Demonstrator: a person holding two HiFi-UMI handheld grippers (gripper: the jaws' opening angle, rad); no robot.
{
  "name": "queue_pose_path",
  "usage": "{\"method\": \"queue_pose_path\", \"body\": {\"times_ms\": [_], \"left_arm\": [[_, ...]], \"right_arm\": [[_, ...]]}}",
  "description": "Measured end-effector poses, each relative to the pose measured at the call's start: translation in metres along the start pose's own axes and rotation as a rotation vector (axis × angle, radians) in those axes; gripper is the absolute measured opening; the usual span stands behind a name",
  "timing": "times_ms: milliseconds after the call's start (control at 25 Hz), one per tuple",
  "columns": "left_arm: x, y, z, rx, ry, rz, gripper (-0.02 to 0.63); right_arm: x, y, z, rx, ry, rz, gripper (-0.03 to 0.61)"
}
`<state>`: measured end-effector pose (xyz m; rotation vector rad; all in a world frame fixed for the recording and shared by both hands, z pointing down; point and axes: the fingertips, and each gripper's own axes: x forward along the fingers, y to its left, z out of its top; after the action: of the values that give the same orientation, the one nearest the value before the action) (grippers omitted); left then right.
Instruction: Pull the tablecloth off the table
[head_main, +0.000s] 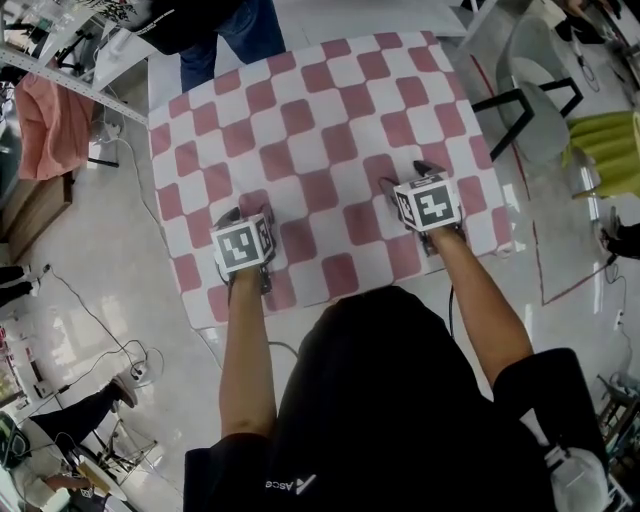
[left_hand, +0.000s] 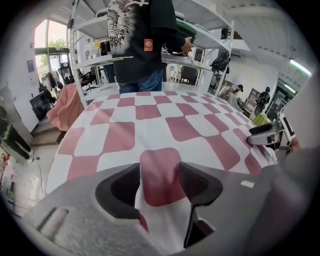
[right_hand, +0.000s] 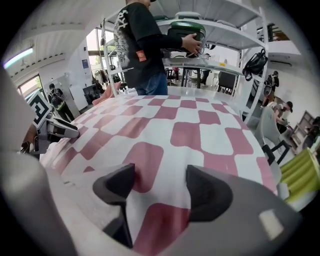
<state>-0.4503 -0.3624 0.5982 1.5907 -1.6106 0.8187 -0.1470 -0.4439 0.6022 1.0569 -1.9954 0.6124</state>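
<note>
Room: workshop with a light glossy floor (head_main: 110, 250), a grey chair (head_main: 540, 90) off to the right and a shelving rack (left_hand: 210, 35) past the far edge.
Cloth: the pink-and-white checked tablecloth (head_main: 330, 130) lies flat over the whole table. It's not off yet.
Left gripper: the left gripper (head_main: 247, 212) sits low on the near-left part of the cloth. Its jaws are spread with a low ridge of cloth between them, and I see no firm pinch.
Right gripper: the right gripper (head_main: 408, 175) is on the near-right part. Its jaws are spread wide and the cloth between them is flat, not pinched.
Step (my read): getting a grip before the pull.
Do it well: press down so fabric bunches between the pads, then close fully on a fold, both sides alike. Pull low and straight back toward the body with both hands together. An uneven grip will likely skew the cloth or let one side slip.
Watch: a person in a dark shirt (left_hand: 140, 40) stands right at the far edge, so the cloth could snag there.
Head view only: whole cloth outline, both grippers' spacing and how close they are to the near edge.
Gripper views only: the jaw gaps, the fabric ridge, the person's hands on the rack and each other's gripper side-on.
</note>
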Motion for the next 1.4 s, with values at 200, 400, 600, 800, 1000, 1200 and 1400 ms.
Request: {"method": "queue_pose_path", "body": {"times_ms": [200, 400, 600, 800, 1000, 1200, 1400], "left_arm": [[0.005, -0.009, 0.003, 0.069, -0.003, -0.024, 0.18], [0.0, -0.014, 0.01, 0.132, -0.036, -0.032, 0.099], [-0.001, -0.015, 0.009, 0.154, -0.059, -0.024, 0.015], [-0.007, -0.014, 0.003, 0.132, -0.096, -0.041, 0.011], [-0.026, -0.018, 0.006, 0.039, -0.188, -0.08, 0.011], [-0.056, -0.025, 0.01, 0.012, -0.282, -0.098, 0.011], [-0.085, -0.036, 0.003, -0.011, -0.366, -0.111, 0.011]], "right_arm": [[0.003, 0.009, 0.002, -0.022, -0.019, 0.017, 0.223], [0.005, 0.031, 0.007, -0.049, -0.025, 0.037, 0.059], [0.008, 0.053, 0.011, -0.082, -0.02, 0.073, 0.012], [0.007, 0.08, 0.01, -0.1, -0.032, 0.118, 0.011], [-0.002, 0.093, 0.005, -0.099, -0.062, 0.166, 0.009], [-0.027, 0.097, 0.004, -0.046, -0.129, 0.255, 0.009], [-0.056, 0.1, -0.001, -0.026, -0.218, 0.348, 0.009]]}}
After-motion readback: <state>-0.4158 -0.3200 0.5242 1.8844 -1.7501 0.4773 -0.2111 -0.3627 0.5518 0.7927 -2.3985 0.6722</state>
